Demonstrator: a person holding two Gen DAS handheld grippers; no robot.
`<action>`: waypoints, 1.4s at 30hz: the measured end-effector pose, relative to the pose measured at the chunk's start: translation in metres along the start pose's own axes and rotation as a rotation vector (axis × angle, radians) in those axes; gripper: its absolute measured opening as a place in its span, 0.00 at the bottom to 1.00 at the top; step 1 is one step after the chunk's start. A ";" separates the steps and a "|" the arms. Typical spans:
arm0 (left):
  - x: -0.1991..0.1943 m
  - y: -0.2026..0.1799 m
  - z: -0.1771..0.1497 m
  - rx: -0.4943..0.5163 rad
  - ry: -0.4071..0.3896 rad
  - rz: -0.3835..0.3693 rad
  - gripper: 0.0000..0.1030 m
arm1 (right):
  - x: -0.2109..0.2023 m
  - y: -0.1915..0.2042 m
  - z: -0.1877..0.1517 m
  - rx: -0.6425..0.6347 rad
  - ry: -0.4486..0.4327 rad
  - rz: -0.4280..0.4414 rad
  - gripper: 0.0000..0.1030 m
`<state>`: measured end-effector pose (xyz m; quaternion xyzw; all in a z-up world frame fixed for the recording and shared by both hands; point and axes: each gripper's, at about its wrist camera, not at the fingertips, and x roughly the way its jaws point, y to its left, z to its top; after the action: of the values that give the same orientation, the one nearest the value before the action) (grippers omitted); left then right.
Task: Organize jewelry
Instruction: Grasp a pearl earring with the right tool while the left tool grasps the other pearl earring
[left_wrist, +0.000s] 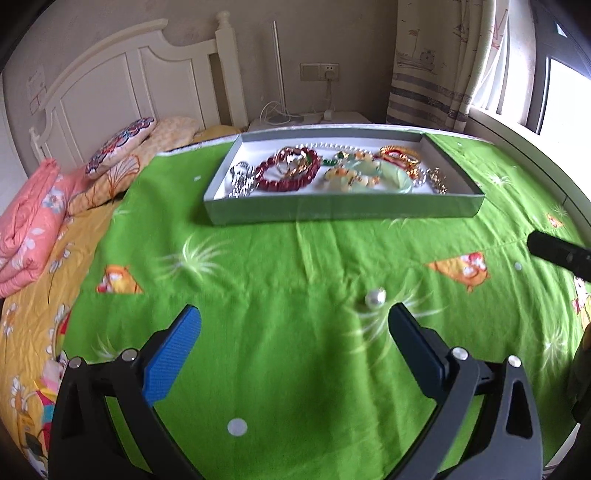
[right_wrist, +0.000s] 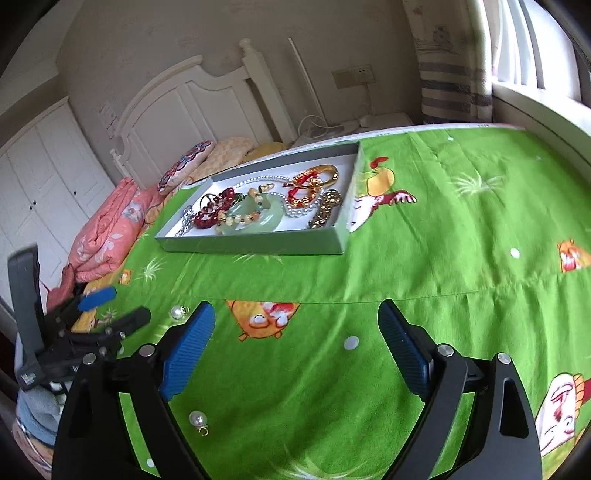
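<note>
A grey tray (left_wrist: 343, 212) (right_wrist: 258, 245) holds several pieces of jewelry: a red bead bracelet (left_wrist: 291, 170), a jade bangle (left_wrist: 391, 177) (right_wrist: 266, 218), gold and red bangles (right_wrist: 314, 181) and a pearl necklace. A loose pearl earring (left_wrist: 375, 296) (right_wrist: 177, 312) lies on the green cloth just ahead of my left gripper's right finger. A second pearl earring (right_wrist: 198, 421) lies near my right gripper's left finger. My left gripper (left_wrist: 293, 325) (right_wrist: 110, 304) is open and empty. My right gripper (right_wrist: 295, 319) is open and empty; its tip (left_wrist: 554, 253) shows in the left wrist view.
The green cartoon-print cloth (left_wrist: 295, 277) covers a bed. Pink folded quilt (left_wrist: 26, 236) and pillows (left_wrist: 122, 147) lie at the left by the white headboard (left_wrist: 129, 85). A nightstand with cables (left_wrist: 295, 118), a curtain (left_wrist: 436, 74) and a window stand behind.
</note>
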<state>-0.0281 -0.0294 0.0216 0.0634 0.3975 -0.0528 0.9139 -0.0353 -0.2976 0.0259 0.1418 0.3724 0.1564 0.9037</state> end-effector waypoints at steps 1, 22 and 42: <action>0.002 0.002 -0.003 -0.005 0.002 0.001 0.98 | -0.001 -0.001 0.000 0.001 -0.008 0.005 0.84; 0.018 0.012 -0.007 -0.057 0.077 0.006 0.98 | -0.010 0.057 -0.036 -0.301 0.106 -0.003 0.79; 0.005 -0.003 -0.005 0.011 0.058 -0.052 0.95 | 0.008 0.102 -0.068 -0.519 0.207 -0.039 0.15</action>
<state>-0.0287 -0.0320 0.0142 0.0595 0.4252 -0.0765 0.8999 -0.0964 -0.1917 0.0126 -0.1183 0.4128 0.2427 0.8699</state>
